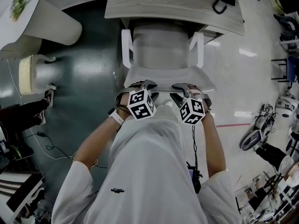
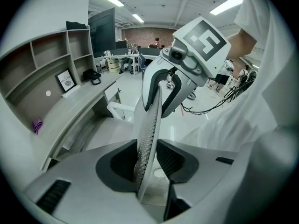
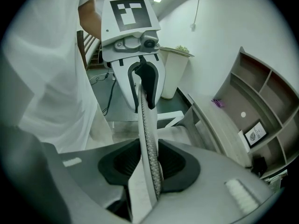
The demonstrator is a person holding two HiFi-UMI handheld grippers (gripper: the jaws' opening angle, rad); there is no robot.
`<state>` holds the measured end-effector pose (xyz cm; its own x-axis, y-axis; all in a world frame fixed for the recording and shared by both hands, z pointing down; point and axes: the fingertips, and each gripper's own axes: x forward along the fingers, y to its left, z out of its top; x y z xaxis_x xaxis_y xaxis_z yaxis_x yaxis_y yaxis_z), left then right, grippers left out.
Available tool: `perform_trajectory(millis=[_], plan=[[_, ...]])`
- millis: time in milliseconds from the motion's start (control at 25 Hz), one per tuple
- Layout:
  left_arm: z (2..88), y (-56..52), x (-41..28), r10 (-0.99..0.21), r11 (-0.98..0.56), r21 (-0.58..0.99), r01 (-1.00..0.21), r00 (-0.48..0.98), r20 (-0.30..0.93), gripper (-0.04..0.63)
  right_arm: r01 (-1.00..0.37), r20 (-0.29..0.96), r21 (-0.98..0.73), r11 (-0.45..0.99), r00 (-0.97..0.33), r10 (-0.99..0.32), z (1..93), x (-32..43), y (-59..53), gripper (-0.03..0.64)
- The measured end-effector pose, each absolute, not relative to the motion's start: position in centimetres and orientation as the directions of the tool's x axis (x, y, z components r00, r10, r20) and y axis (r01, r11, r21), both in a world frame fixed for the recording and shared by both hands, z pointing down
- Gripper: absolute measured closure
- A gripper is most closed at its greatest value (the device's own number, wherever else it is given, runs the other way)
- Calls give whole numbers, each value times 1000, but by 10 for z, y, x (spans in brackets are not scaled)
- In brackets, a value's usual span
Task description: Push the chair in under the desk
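Observation:
A white office chair (image 1: pixel 161 50) with a mesh backrest and two armrests stands with its seat partly beneath the pale wooden desk (image 1: pixel 173 6). My left gripper (image 1: pixel 140 91) and right gripper (image 1: pixel 186 93) sit side by side on the backrest's top edge. In the left gripper view, the mesh backrest (image 2: pixel 148 125) runs between the dark pads (image 2: pixel 172 158) of my left gripper (image 2: pixel 148 160), which is shut on it. The right gripper view shows my right gripper (image 3: pixel 149 164) clamped on the backrest edge (image 3: pixel 145 125) likewise. The desk (image 2: pixel 79 111) lies ahead.
A white rounded planter (image 1: pixel 51 24) stands at the left, with a seated person's shoe (image 1: pixel 46 97) and floor cables (image 1: pixel 46 148) nearby. Scooters (image 1: pixel 254 134) are parked at the right. Wall shelves (image 2: pixel 46 69) rise above the desk.

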<state>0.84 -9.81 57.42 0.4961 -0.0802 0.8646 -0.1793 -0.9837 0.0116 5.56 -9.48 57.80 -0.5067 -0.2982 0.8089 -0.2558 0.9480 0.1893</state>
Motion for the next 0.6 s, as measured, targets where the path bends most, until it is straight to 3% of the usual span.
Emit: perform_trajectory(millis=[600], plan=[[572, -127, 21, -121, -982, -29, -185, 506, 854, 466, -274, 808, 207, 939, -494, -322, 576, 68, -126, 480]])
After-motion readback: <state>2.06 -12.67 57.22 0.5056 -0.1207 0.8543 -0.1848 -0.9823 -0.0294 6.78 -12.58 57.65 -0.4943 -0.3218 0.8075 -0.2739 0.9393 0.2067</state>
